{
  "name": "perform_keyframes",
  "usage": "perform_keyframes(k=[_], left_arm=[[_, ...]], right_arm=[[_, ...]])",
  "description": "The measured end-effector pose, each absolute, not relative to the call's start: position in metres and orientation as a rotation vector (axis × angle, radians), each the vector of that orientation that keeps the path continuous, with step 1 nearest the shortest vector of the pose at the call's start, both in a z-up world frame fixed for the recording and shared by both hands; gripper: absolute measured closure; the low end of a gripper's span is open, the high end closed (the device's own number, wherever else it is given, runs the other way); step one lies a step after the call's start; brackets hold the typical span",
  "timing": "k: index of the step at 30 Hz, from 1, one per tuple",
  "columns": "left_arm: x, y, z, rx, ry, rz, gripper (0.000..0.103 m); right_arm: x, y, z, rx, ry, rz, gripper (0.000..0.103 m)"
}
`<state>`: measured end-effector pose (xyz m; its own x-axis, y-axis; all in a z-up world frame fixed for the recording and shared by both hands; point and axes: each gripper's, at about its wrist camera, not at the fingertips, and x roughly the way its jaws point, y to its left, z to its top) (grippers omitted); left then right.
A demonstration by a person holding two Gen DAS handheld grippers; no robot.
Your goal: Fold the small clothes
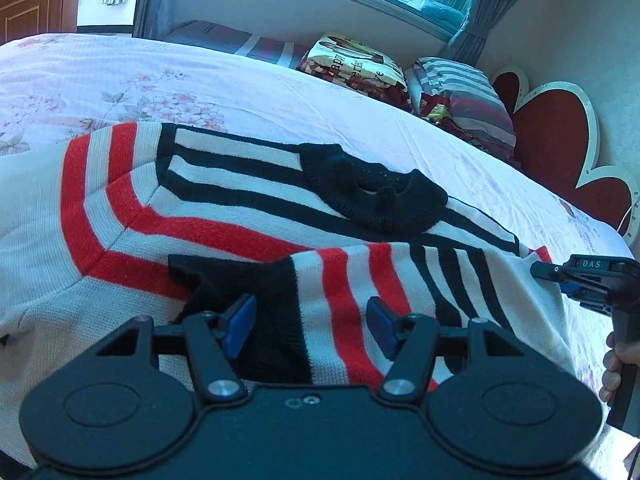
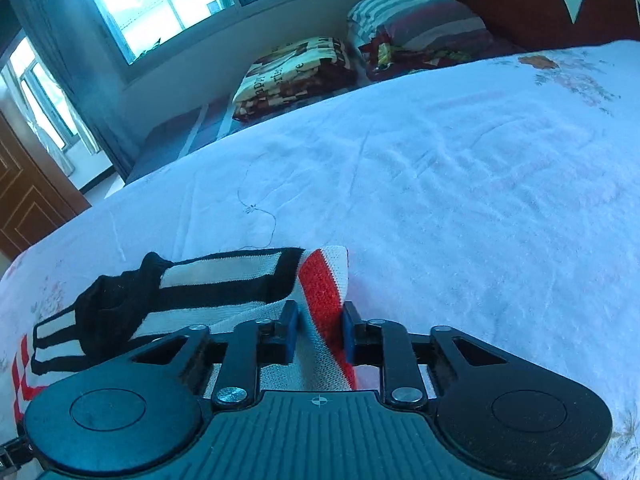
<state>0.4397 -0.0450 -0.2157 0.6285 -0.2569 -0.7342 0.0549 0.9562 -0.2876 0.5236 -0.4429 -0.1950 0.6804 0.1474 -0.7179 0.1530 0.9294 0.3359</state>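
Note:
A small knit sweater [image 1: 224, 216], white with red and black stripes and a black collar [image 1: 376, 192], lies spread on the bed. One sleeve [image 1: 340, 300] with a black cuff is folded across its body. My left gripper [image 1: 311, 326] is open just above that sleeve, a blue pad on either side of the cuff end. At the right, my right gripper [image 1: 538, 270] pinches the sweater's shoulder edge. In the right wrist view the right gripper [image 2: 320, 330] is shut on a red and white fold of the sweater [image 2: 324, 292].
The floral bedsheet [image 2: 460, 184] stretches beyond the sweater. Striped pillows [image 1: 468, 100] and a folded printed blanket [image 1: 356, 64] lie at the head of the bed by a red headboard [image 1: 556, 136]. A hand [image 1: 616, 368] holds the right gripper's handle.

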Motion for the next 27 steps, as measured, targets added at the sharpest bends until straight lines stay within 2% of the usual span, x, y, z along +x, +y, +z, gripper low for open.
perform_keyframes(k=[10,15,18,22,27], left_arm=[[0.441,-0.055,-0.214,-0.204,0.878,-0.165,0.043],[0.441,-0.055,-0.214,-0.195,0.879,-0.166,0.043],[0.442,-0.056,-0.214,-0.192,0.88,-0.161,0.042],[0.442,-0.059,-0.214,-0.185,0.881,-0.157,0.04],[0.442,-0.061,-0.215,-0.168,0.88,-0.159,0.039]], right_arm=[[0.521,-0.438,-0.205,0.212,0.802,-0.023,0.092],[0.519,-0.446,-0.201,0.275,0.792,-0.038,0.091],[0.509,-0.441,-0.183,0.26,0.749,-0.034,0.086],[0.5,-0.422,-0.162,0.25,0.707,0.026,0.086],[0.494,-0.374,-0.17,0.181,0.749,0.149,0.084]])
